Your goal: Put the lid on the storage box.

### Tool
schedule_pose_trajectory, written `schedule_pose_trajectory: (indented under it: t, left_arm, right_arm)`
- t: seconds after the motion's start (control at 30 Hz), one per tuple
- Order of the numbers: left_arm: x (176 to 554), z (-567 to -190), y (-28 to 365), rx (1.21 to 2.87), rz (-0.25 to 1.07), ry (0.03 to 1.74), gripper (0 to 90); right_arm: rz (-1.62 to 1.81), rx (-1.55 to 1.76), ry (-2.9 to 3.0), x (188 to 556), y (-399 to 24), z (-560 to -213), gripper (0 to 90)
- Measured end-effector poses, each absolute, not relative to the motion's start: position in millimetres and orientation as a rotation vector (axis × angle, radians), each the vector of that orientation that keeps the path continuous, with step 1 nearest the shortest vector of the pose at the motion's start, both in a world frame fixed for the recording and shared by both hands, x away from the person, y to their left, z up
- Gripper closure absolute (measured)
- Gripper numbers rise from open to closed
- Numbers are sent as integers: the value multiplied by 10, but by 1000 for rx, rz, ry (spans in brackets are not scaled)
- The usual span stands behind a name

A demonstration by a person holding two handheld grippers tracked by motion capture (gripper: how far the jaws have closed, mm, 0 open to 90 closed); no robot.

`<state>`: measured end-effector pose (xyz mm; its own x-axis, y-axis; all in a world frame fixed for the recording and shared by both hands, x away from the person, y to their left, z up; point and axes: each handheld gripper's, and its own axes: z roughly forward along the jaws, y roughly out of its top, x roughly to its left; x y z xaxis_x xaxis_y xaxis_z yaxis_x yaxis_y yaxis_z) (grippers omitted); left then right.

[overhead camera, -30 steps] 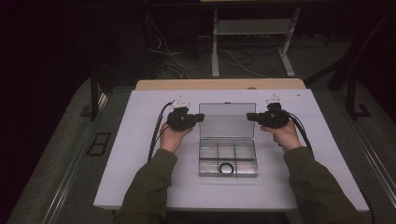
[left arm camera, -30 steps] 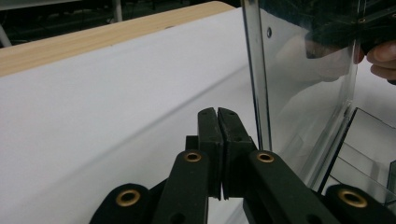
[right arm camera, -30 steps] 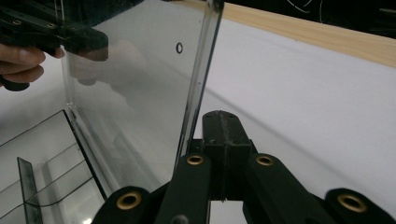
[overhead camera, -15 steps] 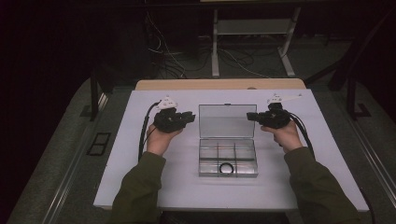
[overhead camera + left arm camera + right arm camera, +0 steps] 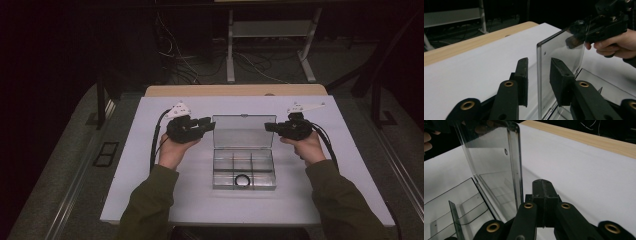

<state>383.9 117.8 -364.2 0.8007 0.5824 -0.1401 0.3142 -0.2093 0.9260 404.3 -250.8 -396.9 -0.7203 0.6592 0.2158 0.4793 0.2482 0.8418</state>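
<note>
The clear box [image 5: 244,169] sat on the white table [image 5: 150,190] between the two grippers, its lid [image 5: 243,131] standing upright.

The left gripper [image 5: 209,123] had just been opening its jaws. In the left gripper view the lid's [image 5: 560,50] side edge stood in the gap between the fingers [image 5: 522,75], touching neither pad so far as I could see; the lower stretch of that edge ran out of the picture's bottom.

The right gripper [image 5: 269,126] kept its jaws pressed together on nothing. In the right gripper view the lid's [image 5: 496,160] other edge rose just beside the joined fingertips [image 5: 543,187], to their left, and I could not tell whether it touched them.

A small black ring [image 5: 242,180] lay in a near compartment of the box, the one nearest the person's sleeves. The dividers were faint through the plastic, so I could not make out anything more in the other compartments. The room beyond the table was dark, with cables on the floor barely showing.
</note>
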Motion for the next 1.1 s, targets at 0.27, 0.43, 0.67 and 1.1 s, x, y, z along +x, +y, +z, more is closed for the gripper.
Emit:
schedule_pose_trajectory:
  t: [0.27, 0.43, 0.67, 1.1]
  left_arm:
    - [3803, -3623, 1104, 1795, 294, 661, 779]
    - [3770, -3607, 1103, 1803, 297, 648, 791]
    - [3709, -3607, 1125, 1799, 282, 631, 786]
    - [3561, -3620, 1155, 1786, 254, 610, 757]
  right_arm:
    - [1472, 1060, 2343, 3997, -2513, -3963, 892]
    - [1474, 1058, 2345, 3983, -2534, -3954, 892]
    - [1457, 1045, 2343, 3884, -2646, -3914, 892]
    - [1421, 1039, 2377, 3559, -2836, -3917, 892]
